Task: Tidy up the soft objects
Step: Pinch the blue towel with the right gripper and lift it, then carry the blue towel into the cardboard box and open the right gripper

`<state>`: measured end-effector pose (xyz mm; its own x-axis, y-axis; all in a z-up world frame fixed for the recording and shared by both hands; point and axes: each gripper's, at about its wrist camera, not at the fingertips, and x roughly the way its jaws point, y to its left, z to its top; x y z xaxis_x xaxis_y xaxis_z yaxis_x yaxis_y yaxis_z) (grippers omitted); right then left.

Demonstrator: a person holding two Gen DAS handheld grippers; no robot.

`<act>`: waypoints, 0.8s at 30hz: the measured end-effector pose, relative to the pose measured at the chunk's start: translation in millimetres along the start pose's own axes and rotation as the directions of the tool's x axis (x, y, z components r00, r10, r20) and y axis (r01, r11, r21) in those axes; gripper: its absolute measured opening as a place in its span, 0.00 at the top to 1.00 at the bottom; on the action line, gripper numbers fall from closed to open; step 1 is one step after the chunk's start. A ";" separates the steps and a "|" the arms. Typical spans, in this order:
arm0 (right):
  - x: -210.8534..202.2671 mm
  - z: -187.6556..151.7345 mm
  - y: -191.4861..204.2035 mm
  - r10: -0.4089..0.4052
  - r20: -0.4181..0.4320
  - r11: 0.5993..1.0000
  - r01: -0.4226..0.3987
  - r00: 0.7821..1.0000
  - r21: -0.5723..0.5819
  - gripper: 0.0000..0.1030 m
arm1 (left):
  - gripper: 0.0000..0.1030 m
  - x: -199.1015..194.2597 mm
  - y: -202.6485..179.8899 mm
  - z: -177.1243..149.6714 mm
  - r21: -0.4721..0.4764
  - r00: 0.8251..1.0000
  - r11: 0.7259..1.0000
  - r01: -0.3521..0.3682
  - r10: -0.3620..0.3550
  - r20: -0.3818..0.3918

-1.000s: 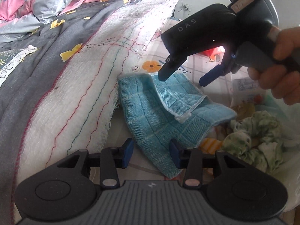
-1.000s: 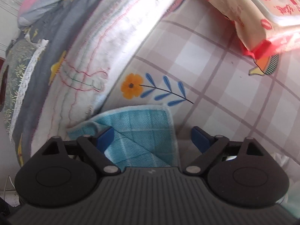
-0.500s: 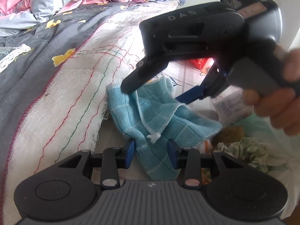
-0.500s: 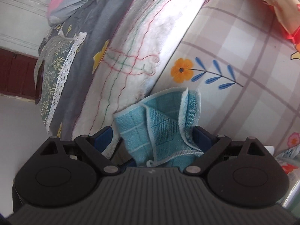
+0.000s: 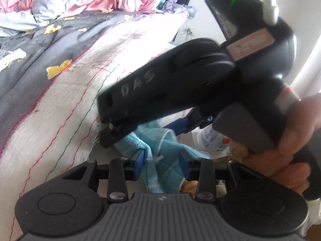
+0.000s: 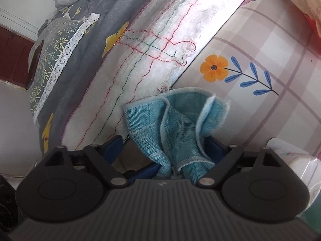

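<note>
Two claws share one blue cloth (image 6: 176, 124): left claw (image 5: 162, 159) pinches it, right claw (image 6: 166, 150) is closing around it.

Only real readable bit is "DAS" in pale letters along the black body of the right gripper (image 5: 149, 132), seen from the left wrist view; there's a pinkish label (image 5: 250, 45) stuck higher up on that same body — print on it is too blurred to read; a white packet (image 5: 208, 140) behind it has small blue print, also illegible; the right wrist view shows no readable text.
</note>
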<state>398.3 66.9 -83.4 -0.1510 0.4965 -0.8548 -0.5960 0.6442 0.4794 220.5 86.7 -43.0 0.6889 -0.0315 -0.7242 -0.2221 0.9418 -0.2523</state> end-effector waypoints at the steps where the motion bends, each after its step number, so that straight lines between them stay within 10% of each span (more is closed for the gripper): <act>1: -1.5 -0.2 -0.4 -0.013 0.008 1.000 0.013 1.000 0.004 0.40 | 0.61 -3.3 -3.2 -1.7 0.002 1.000 1.000 0.007 -0.007 0.008; 9: -6.9 -4.8 -8.2 -0.033 0.038 0.999 0.032 0.999 0.043 0.71 | 0.61 -9.5 -10.5 -0.7 0.032 0.999 0.999 0.023 -0.024 0.033; 24: -130.0 -69.4 5.3 0.058 0.298 0.994 -0.084 0.953 0.075 0.77 | 0.48 -127.9 -57.4 -6.0 0.182 0.965 0.972 0.148 -0.182 0.191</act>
<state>360.1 -34.6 16.5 0.0570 0.6839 -0.7273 -0.5200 0.6422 0.5632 141.0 34.7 60.2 0.8365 -0.1381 -0.5302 0.0112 0.9718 -0.2354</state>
